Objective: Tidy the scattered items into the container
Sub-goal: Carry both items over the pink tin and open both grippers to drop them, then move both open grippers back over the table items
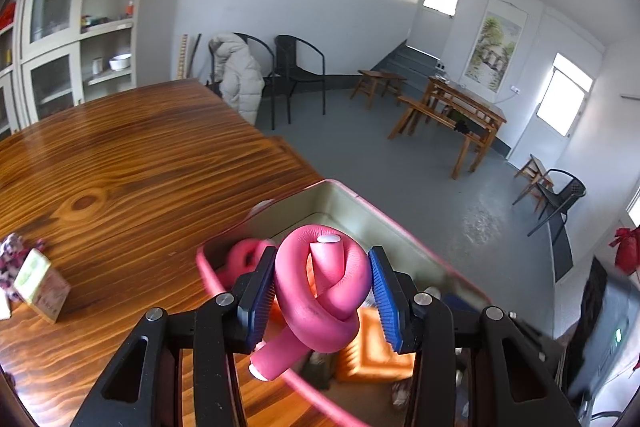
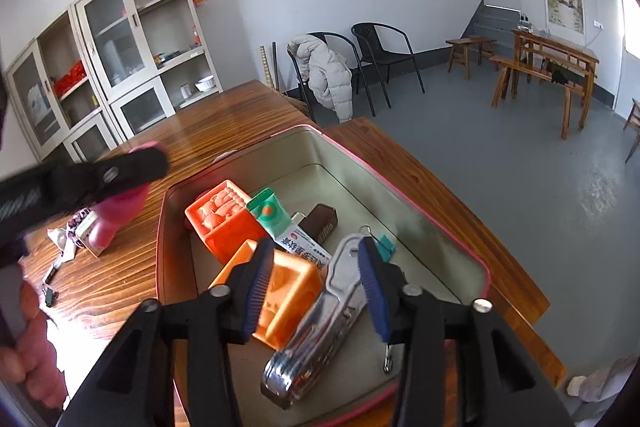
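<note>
My left gripper (image 1: 322, 291) is shut on a knotted pink foam roller (image 1: 320, 291) and holds it over the near rim of the pink-rimmed tin (image 1: 340, 187). In the right wrist view the left gripper (image 2: 132, 163) with the pink roller (image 2: 116, 215) hangs left of the tin (image 2: 400, 179). My right gripper (image 2: 316, 279) is open and empty just above the tin. Inside lie two orange blocks (image 2: 224, 219), a green-capped tube (image 2: 288, 231), a brown box (image 2: 322, 223), a teal clip (image 2: 386, 245) and silver clippers (image 2: 320, 323).
On the wooden table (image 1: 120, 163), left of the tin, lie a small carton (image 1: 42, 285) and a floral cloth item (image 1: 12, 259). The same items plus a dark clip (image 2: 50, 295) show in the right wrist view. The table edge runs close behind the tin.
</note>
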A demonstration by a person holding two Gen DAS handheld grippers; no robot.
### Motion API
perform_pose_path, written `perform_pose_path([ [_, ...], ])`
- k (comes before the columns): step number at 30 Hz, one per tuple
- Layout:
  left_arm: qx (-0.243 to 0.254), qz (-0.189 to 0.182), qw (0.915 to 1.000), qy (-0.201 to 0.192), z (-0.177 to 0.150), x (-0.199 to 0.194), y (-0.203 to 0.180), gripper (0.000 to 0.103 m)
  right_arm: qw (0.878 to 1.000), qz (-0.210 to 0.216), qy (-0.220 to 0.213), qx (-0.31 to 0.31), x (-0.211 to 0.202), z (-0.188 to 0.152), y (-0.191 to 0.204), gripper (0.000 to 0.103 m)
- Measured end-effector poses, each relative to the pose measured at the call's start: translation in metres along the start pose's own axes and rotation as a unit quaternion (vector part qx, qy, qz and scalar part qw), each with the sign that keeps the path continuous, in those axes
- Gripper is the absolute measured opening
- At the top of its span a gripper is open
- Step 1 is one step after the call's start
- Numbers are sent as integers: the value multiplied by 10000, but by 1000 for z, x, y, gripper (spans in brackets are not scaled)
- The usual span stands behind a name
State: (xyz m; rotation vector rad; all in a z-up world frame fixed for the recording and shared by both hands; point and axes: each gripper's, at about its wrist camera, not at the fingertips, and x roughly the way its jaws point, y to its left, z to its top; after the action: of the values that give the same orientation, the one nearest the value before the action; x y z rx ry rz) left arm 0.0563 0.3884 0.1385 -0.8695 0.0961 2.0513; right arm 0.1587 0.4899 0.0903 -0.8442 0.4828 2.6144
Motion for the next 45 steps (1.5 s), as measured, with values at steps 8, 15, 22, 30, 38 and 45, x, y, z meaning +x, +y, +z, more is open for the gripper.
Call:
perform_pose_path([
  [8, 50, -47, 10000, 12, 4, 16, -18, 102, 9999, 95, -33, -117, -6, -5, 8, 60],
  [15, -47, 227, 9996, -185, 3, 2, -2, 102, 9998, 164, -18, -86, -5, -7, 13, 65],
  [22, -352, 413, 9982, -246, 4, -15, 28, 102, 9993, 333, 4, -180, -6, -10, 32, 66],
  [30, -480, 668, 9955, -467, 2, -44, 56, 102, 9976, 516, -92, -451, -14, -15, 70, 73],
  [38, -656, 777, 9928, -633, -2, -75, 85, 102, 9950, 782, 101, -605, -13, -28, 104, 74],
  [45, -653, 878, 9907, -804, -4, -102, 102, 102, 9922, 933, 238, -789, -8, -39, 131, 77],
])
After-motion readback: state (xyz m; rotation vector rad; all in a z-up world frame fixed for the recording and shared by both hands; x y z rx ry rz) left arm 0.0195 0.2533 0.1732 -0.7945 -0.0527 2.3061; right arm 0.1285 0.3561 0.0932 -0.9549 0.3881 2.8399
